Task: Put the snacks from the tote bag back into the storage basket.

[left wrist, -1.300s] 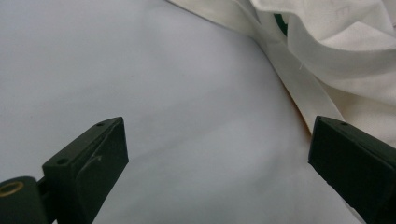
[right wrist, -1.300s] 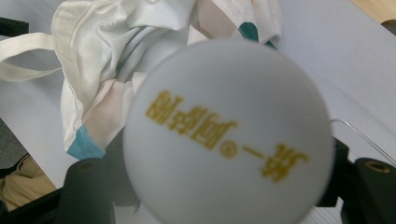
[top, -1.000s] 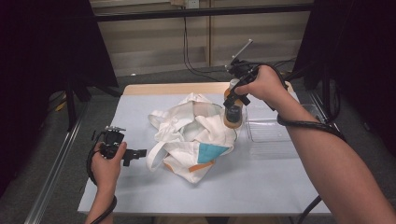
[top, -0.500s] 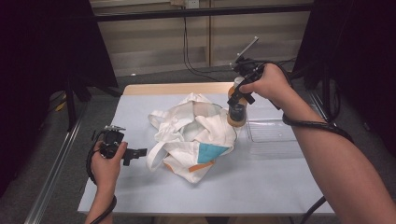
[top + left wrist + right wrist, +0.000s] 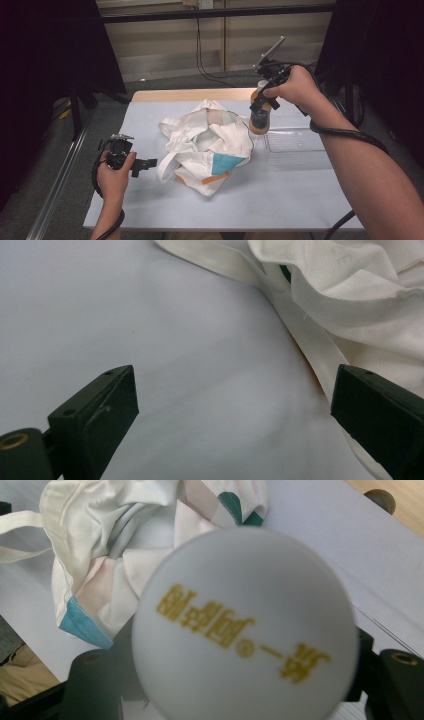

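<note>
A bottle (image 5: 260,121) with orange contents hangs in the air between the cloth bag and the clear tray, with my right gripper (image 5: 260,102) shut on its upper part. In the right gripper view its white cap (image 5: 245,625) with gold lettering sits between the jaws of that gripper (image 5: 245,685). The crumpled white tote bag (image 5: 207,145) with teal and orange patches lies mid-table. My left gripper (image 5: 149,163) rests low at the bag's left, open, pointing at a strap. Its jaws (image 5: 235,405) stand wide with only table between them, the bag (image 5: 350,295) just beyond.
A clear plastic tray (image 5: 295,146) sits on the pale blue table cover (image 5: 280,200) right of the bag, below the bottle. Dark curtains flank the table, and cables run along the back wall. Bare cover lies in front of the bag.
My right hand has edged slightly to the right with the bottle still in its jaws. The left hand and the bag have stayed where they were.
</note>
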Demonstrator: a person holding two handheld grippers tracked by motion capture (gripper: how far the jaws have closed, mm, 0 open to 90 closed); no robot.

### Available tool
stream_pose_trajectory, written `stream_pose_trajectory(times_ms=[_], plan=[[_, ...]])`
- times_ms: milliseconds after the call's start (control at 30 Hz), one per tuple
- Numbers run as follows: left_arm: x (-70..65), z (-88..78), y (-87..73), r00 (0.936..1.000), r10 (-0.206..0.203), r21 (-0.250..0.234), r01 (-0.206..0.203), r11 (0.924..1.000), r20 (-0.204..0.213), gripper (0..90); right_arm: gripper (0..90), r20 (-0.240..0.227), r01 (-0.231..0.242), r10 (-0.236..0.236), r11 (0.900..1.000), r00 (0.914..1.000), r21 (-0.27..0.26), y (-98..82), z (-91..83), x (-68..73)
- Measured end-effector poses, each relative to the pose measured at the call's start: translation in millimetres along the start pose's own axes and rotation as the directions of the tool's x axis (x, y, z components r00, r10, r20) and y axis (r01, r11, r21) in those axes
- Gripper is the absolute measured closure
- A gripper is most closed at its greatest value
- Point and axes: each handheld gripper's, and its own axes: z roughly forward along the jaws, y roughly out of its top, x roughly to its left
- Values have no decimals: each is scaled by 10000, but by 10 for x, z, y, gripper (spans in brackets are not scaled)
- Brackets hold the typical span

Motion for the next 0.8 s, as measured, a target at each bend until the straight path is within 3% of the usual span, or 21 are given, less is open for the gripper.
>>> stream_pose_trajectory(times_ms=[800], plan=[[15, -16, -10, 9999, -93, -41, 92, 9999, -73, 48, 301, 53, -363, 363, 9993, 9993, -35, -142, -51, -153]])
